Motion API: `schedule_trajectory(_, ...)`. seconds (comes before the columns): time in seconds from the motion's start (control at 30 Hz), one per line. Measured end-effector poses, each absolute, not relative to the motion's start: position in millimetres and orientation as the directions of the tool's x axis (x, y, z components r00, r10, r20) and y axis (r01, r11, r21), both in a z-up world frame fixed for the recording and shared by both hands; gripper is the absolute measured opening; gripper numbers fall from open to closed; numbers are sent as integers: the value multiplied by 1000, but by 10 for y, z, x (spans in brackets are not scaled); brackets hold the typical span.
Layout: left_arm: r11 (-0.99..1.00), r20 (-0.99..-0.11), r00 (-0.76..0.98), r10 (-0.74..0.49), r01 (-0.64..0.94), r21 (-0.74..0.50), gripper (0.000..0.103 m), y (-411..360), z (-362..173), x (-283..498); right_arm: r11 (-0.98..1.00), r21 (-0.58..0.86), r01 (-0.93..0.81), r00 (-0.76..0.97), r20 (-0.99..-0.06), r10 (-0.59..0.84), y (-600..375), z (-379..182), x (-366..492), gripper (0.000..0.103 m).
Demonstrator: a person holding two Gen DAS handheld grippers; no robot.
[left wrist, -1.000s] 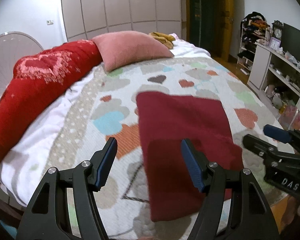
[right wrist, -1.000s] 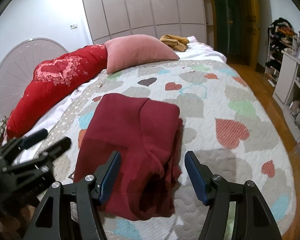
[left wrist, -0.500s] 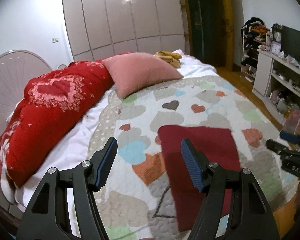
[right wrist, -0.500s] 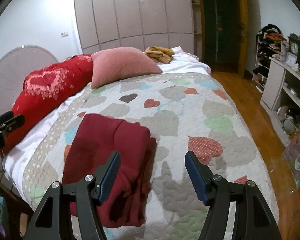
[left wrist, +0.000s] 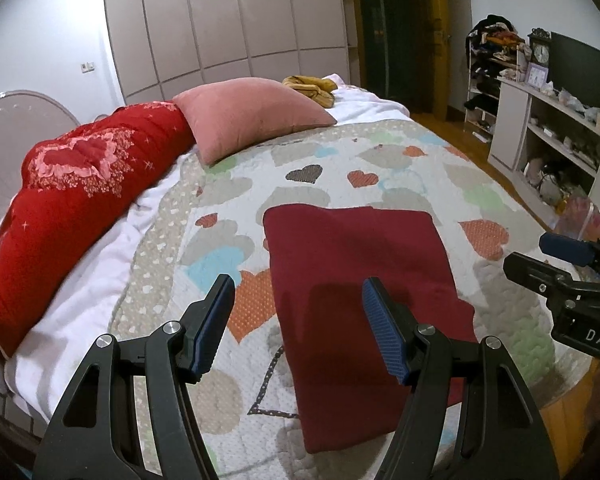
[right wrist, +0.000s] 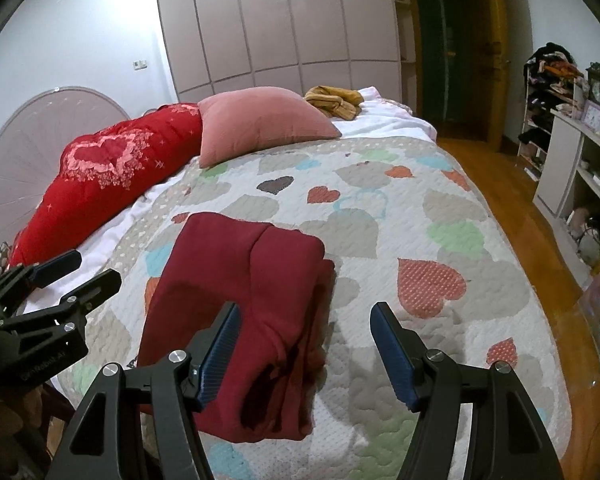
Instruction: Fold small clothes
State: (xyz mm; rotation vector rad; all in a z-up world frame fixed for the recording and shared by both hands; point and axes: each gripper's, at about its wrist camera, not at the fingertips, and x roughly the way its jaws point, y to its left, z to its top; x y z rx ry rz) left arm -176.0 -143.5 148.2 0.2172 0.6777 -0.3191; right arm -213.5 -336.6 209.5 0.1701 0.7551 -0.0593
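The maroon garment [right wrist: 240, 312] lay folded into a compact rectangle on the heart-patterned quilt [right wrist: 380, 216]; both hand-held grippers, left [left wrist: 298, 326] and right [right wrist: 304, 350], hovered released, so folding looked essentially finished.

white walls [right wrist: 80, 32]; grey wardrobe [left wrist: 228, 20] behind bed [right wrist: 380, 208]; wood floor [right wrist: 500, 184]; white shelving [left wrist: 548, 128] right; dark doorway [right wrist: 452, 40]

Black skeletal left gripper [left wrist: 298, 328] and right gripper [right wrist: 305, 354], ribbed blue pads, silver screws, white lettering.
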Motion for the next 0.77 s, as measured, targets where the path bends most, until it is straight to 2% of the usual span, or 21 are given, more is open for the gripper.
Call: schedule_trajectory(0.77, 933, -663, 715, -223, 353, 67, 67, -1440, 1303, -1699, 985, 150, 86, 704, -708, 46, -3244, 1926, -2031, 65)
